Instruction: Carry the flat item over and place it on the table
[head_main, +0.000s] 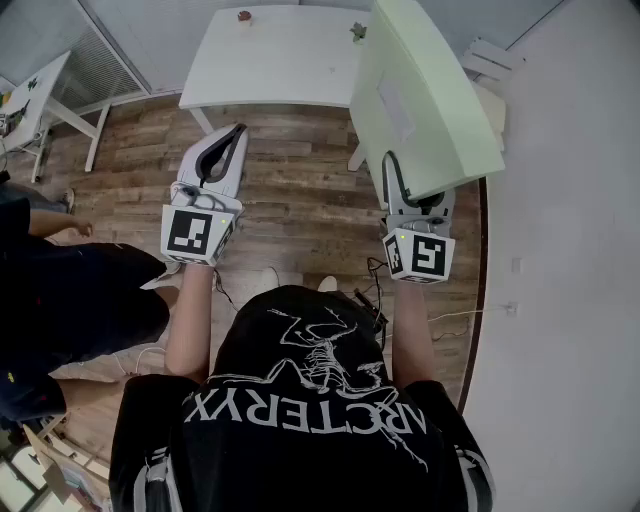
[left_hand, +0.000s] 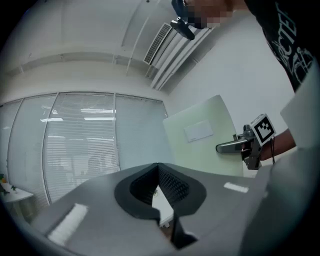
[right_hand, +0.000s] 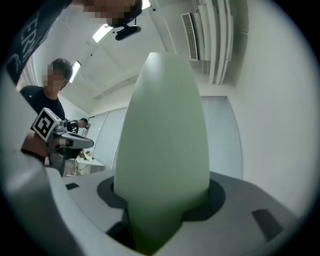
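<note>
**Flat board held aloft, short of the table**

We hold the pale green board (head_main: 425, 90) up over the floor, our right gripper (head_main: 398, 180) clamped on its lower edge. Setting it on the white table (head_main: 270, 60) ahead is left to do. Our left gripper (head_main: 226, 150) is pressed together on nothing. The board looks thin, rigid and smooth.
</note>
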